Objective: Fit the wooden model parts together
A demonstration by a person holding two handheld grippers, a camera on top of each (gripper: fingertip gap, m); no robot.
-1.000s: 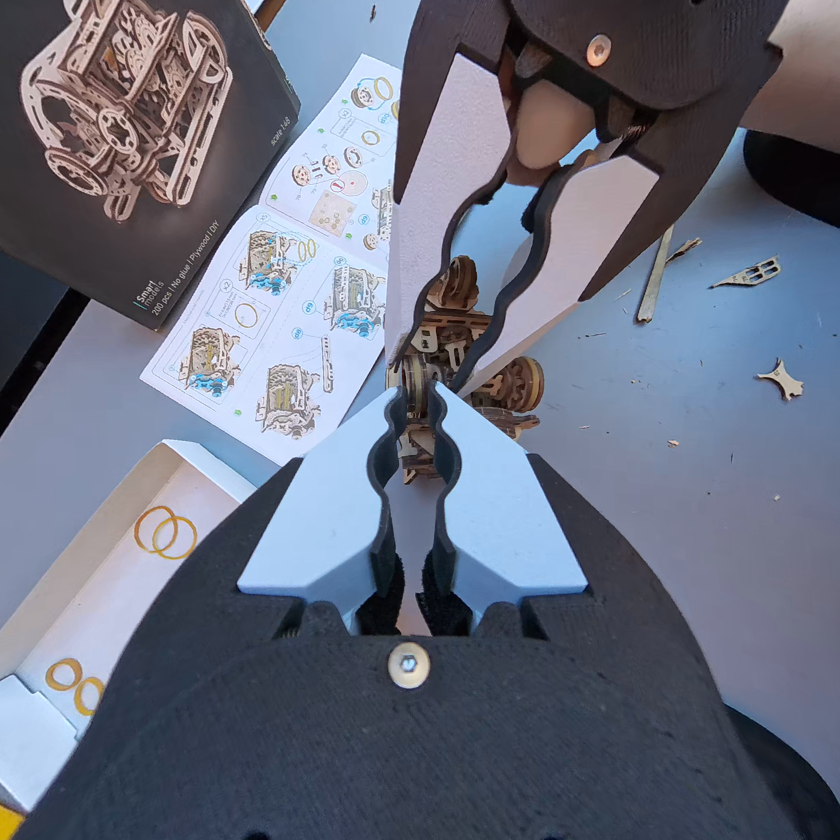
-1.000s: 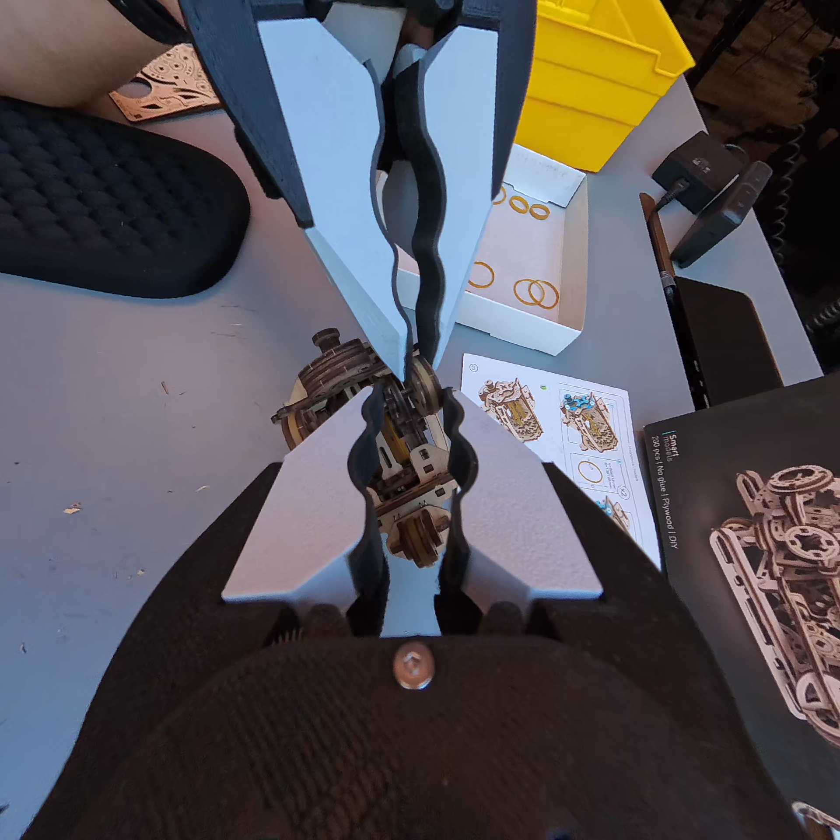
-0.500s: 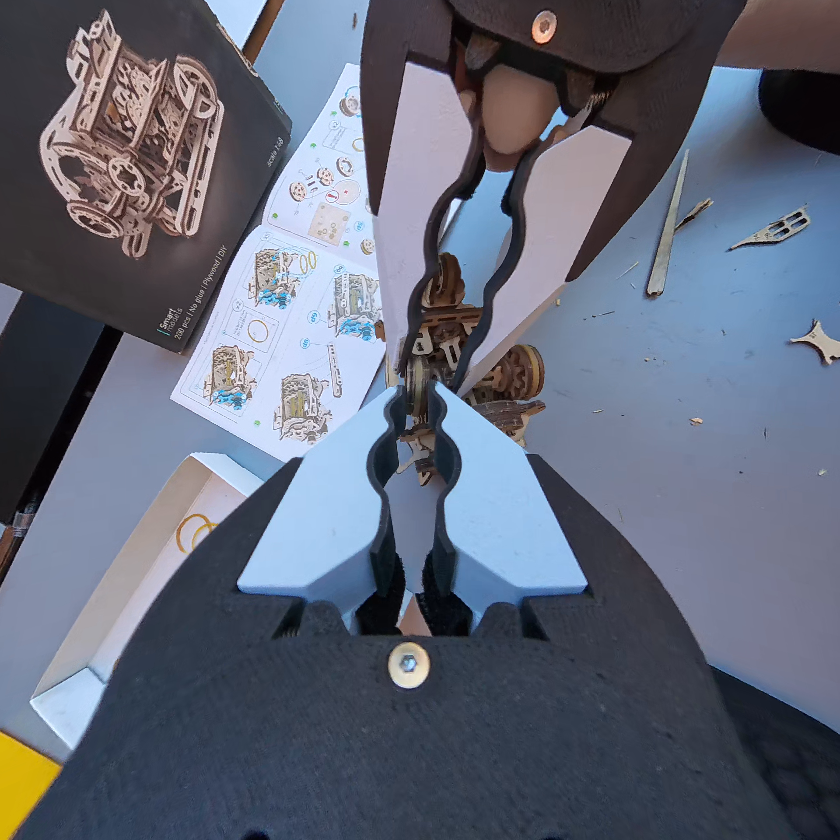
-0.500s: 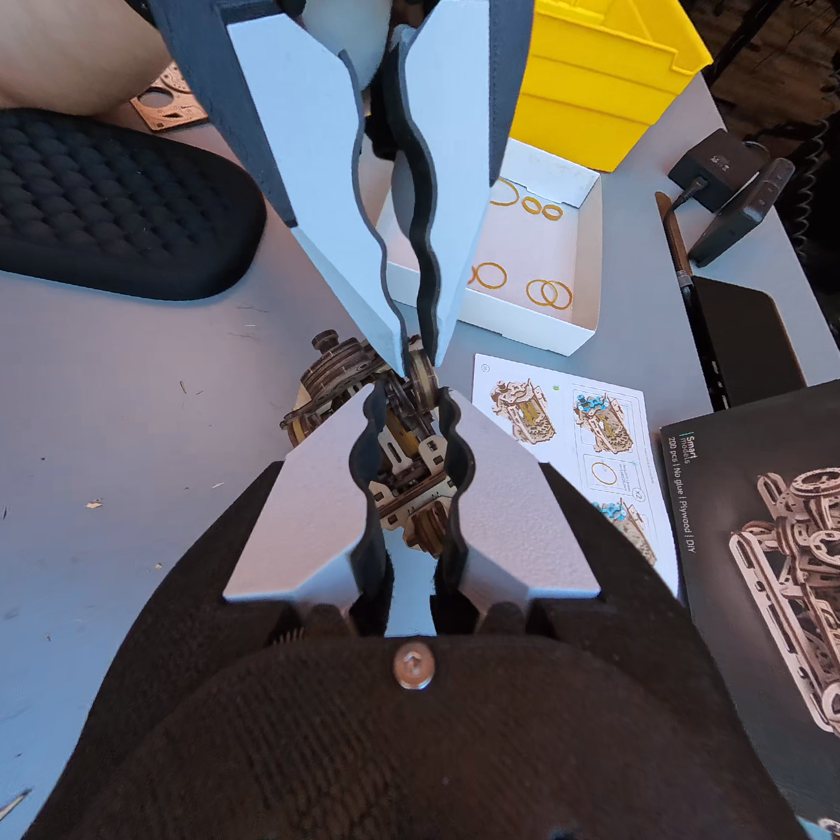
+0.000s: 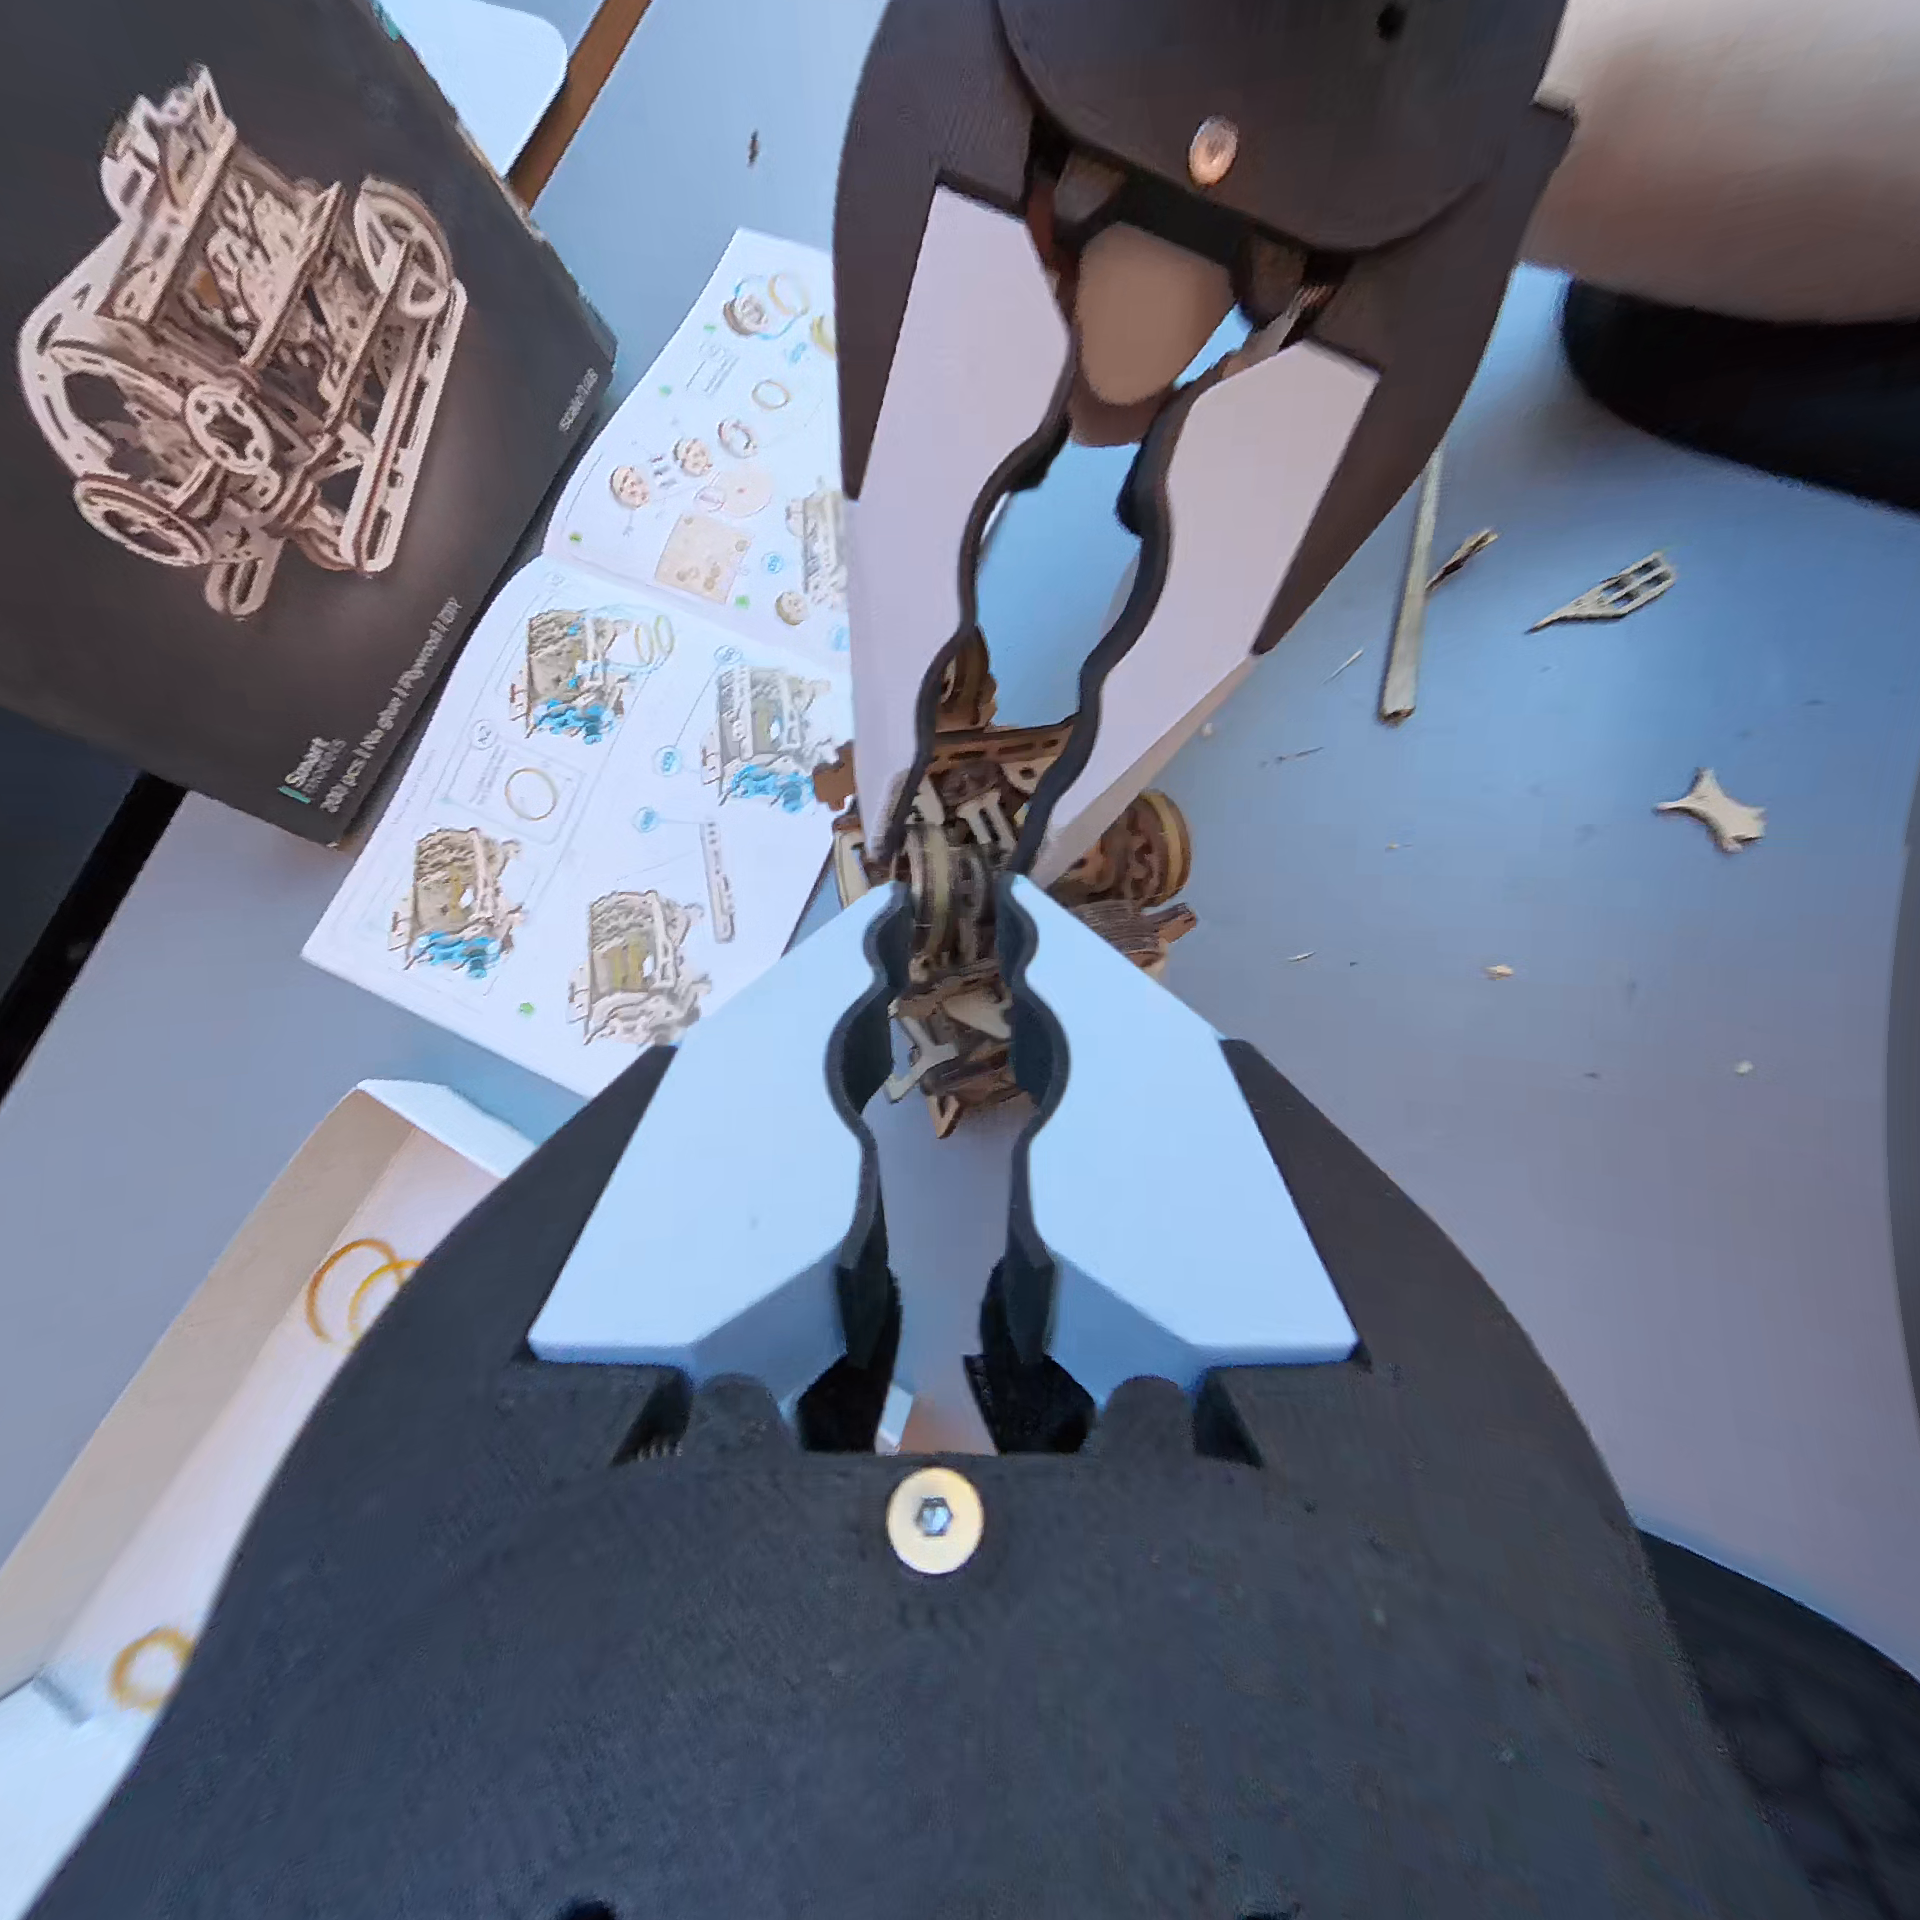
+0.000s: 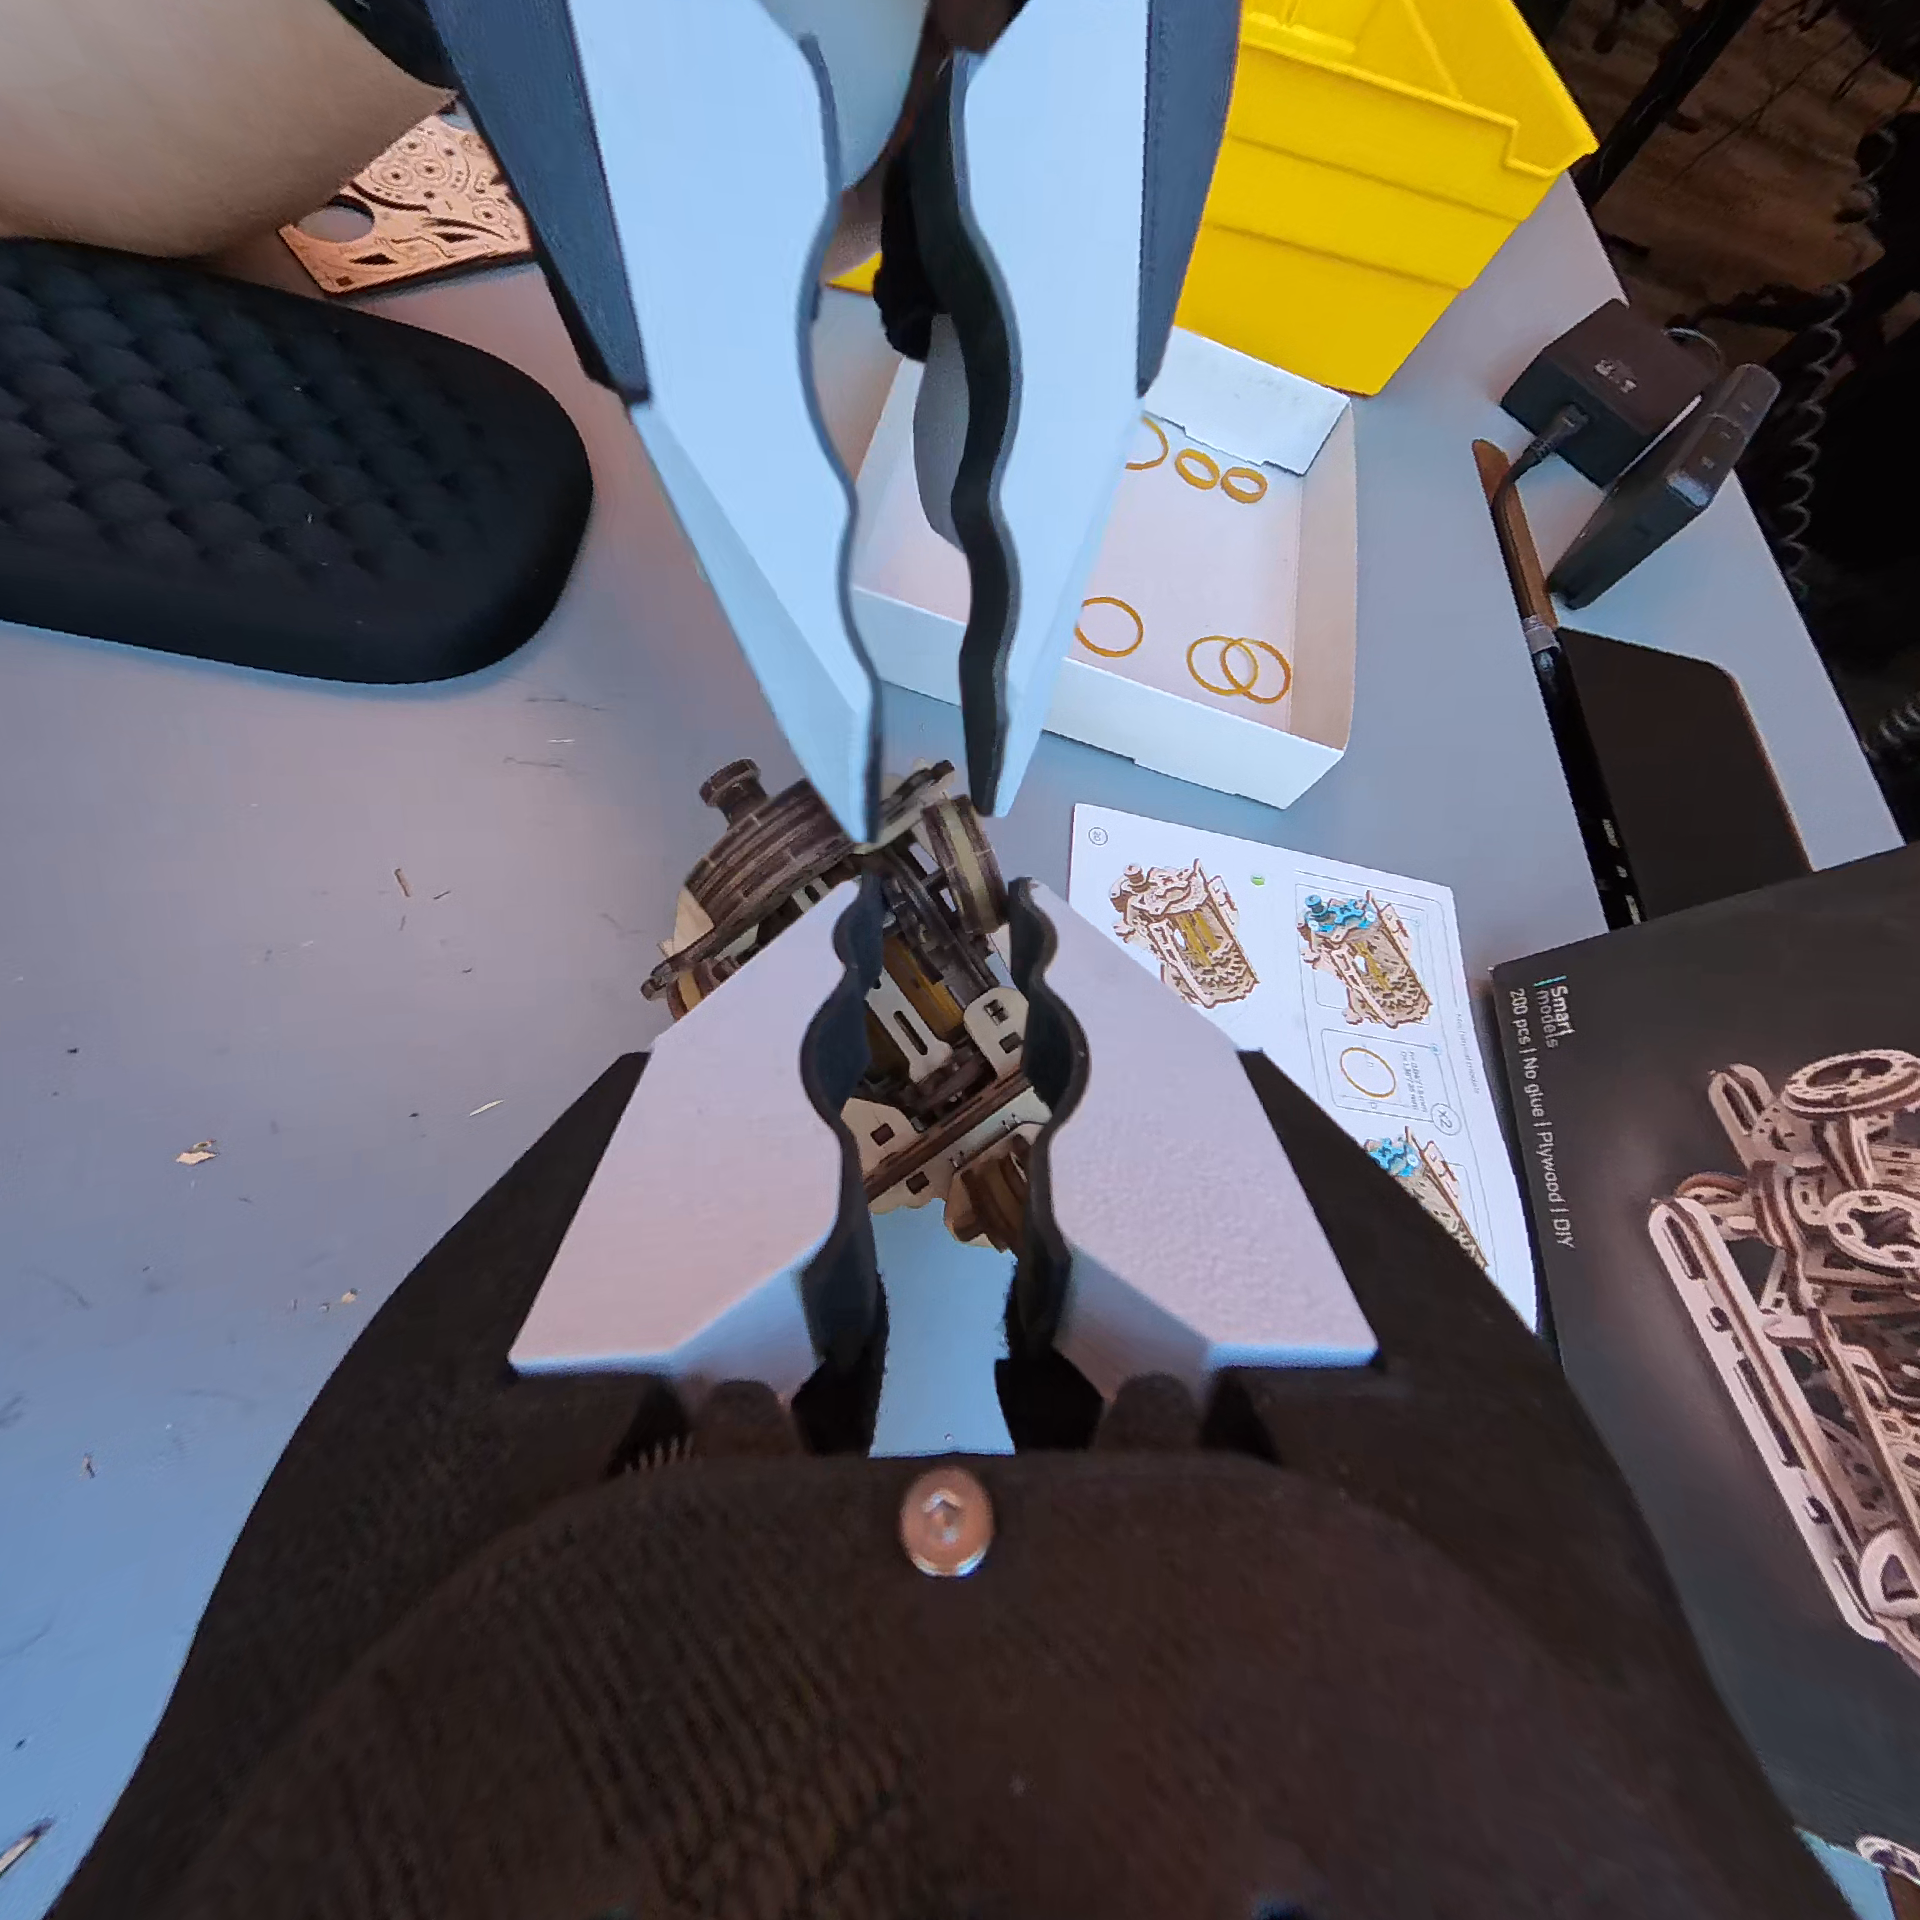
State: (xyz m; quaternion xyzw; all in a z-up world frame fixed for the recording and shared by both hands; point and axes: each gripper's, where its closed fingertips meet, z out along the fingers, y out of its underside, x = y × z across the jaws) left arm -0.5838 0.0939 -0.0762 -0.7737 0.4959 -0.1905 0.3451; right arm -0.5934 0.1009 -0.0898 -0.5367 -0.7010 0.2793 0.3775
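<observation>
At centre frame, the left gripper (image 5: 951, 899) and right gripper (image 6: 935, 899) meet tip to tip, each narrowly parted around the brown laser-cut wooden model (image 6: 914, 997) on the grey bench (image 6: 312, 935); firm clamping seems likely but unclear. Right: white instruction sheet (image 6: 1340, 997).

— Where's the wooden model (image 6: 914, 1018)?
— On the table (image 6: 312, 987), between the two grippers' tips.
— And around it?
— In the right wrist view, instruction sheet (image 6: 1340, 997) just right, tray (image 6: 1195, 727) of rings behind, cushion (image 6: 239, 468) far left.
</observation>
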